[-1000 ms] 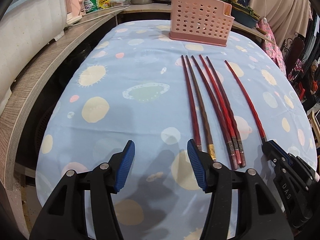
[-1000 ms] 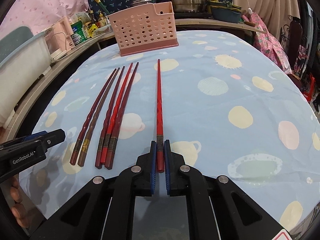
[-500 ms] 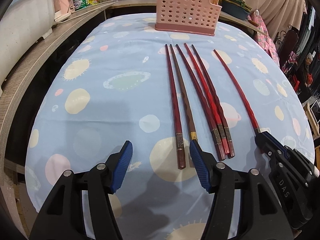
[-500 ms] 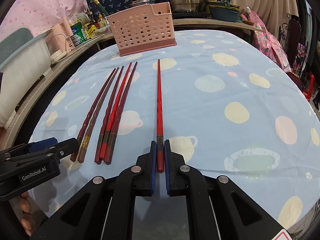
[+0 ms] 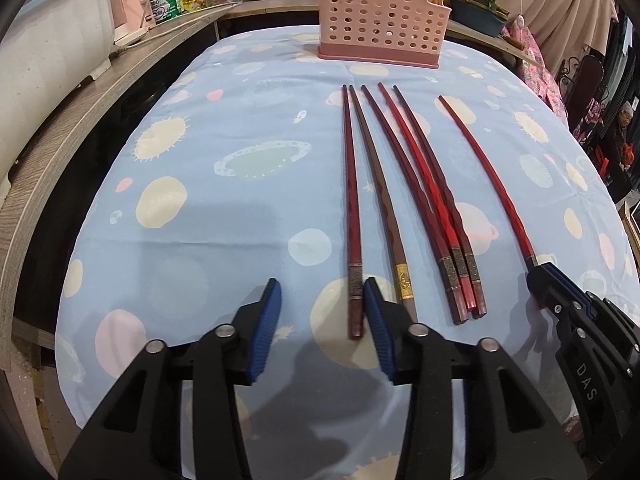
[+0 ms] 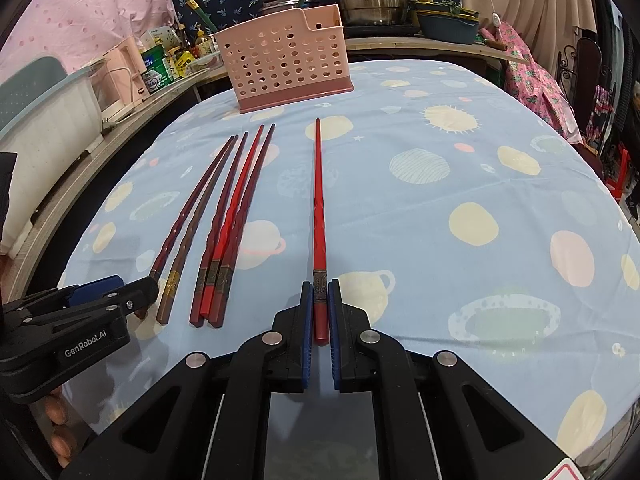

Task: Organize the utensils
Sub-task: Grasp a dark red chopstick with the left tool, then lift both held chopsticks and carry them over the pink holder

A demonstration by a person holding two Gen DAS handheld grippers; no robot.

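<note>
Left wrist view, left to right: left claw (image 5: 322,300) at bottom centre, jaws part open and closing, the butt of the dark red chopstick (image 5: 352,220) between the blue pads, right pad right against it, left pad still clear. Next right, brown chopstick (image 5: 384,204) with gold band, just beside. Then a bundle of three chopsticks (image 5: 430,204), touching each other. Far right, bright red chopstick (image 5: 488,184) lying apart from the rest, its butt inside the right claw (image 5: 538,280) at lower right. Pink perforated caddy (image 5: 380,12) at top centre, past the chopstick tips, on the blue planet-print tabletop (image 5: 224,208).

Right wrist view: left claw (image 6: 132,292) at lower left by the outermost chopstick end; person's fingers (image 6: 56,424) under it. Right claw (image 6: 319,292) bottom centre, nearly closed, clamped on the bright red chopstick (image 6: 319,200). Caddy (image 6: 286,60) upper centre-left.
</note>
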